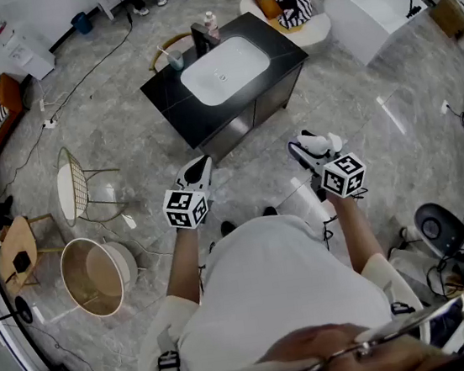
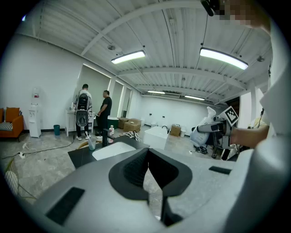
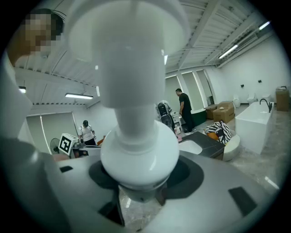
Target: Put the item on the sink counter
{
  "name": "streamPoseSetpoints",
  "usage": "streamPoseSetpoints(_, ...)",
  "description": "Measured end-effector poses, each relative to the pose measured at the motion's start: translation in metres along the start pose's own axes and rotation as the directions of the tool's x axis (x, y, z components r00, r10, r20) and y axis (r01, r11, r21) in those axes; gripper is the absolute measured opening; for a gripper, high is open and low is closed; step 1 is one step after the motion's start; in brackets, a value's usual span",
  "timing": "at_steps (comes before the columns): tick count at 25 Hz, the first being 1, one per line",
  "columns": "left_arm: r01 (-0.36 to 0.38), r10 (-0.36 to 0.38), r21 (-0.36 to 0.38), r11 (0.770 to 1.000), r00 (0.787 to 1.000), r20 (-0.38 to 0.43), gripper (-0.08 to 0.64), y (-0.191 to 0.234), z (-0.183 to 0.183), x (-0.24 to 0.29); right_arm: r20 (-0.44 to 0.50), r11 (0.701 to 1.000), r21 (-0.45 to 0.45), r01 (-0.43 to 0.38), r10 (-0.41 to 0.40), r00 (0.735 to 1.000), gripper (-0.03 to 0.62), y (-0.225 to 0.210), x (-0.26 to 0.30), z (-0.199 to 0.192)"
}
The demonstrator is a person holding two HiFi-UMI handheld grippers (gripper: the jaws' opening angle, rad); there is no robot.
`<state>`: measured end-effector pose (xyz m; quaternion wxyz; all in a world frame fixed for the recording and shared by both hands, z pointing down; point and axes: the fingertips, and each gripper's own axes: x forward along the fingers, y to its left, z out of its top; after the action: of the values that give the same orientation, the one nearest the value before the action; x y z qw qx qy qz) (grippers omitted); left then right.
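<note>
Grey marbled floor (image 1: pixel 124 135) lies under both jaws; the dark sink counter (image 1: pixel 172 103) stands ahead of both grippers, well apart from the jaw tips, slightly nearer the left pair; the white bathtub (image 1: pixel 369 5) is far ahead and to the right of the right jaws; the white basin (image 1: pixel 223 69) is set in the counter top, straight ahead between the two pairs of jaws; the right gripper (image 1: pixel 310 146) is held out in front of the person, jaws clamped on the white item (image 3: pixel 136 136), which has a rounded body, a narrower neck and a wide top; the body sits between the pads and the neck rises above the jaws, so the item is in the air, not on the counter; the left gripper (image 1: pixel 199 169) is level beside it, to the left of the right jaws and apart from them; its jaws are closed together with nothing between them; a black faucet (image 1: pixel 200 39) stands at the far rim of the basin, beyond the jaws; a soap bottle (image 1: pixel 211 24) is just beside the faucet; a clear cup (image 1: pixel 175 58) is on the counter's far left corner.
</note>
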<state>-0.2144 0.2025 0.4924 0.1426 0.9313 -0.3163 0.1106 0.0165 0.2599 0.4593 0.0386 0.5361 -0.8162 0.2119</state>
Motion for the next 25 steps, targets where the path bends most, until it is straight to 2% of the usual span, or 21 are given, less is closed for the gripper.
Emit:
streamPoseSetpoints(20,-0.047,0.047,-0.003,0.999,0.999,-0.010,0.005,-0.020,0.001,0.020,-0.004,0.999,-0.002,-0.039,0.039,0.999,0.249,-0.032,-0.010,0.004)
streamPoseSetpoints(25,-0.062,0.062,-0.035,0.997,0.998,-0.005,0.005,-0.033,0.003,0.033,-0.007,0.998,-0.007,-0.062,0.062,0.998,0.249,-0.051,-0.018,0.008)
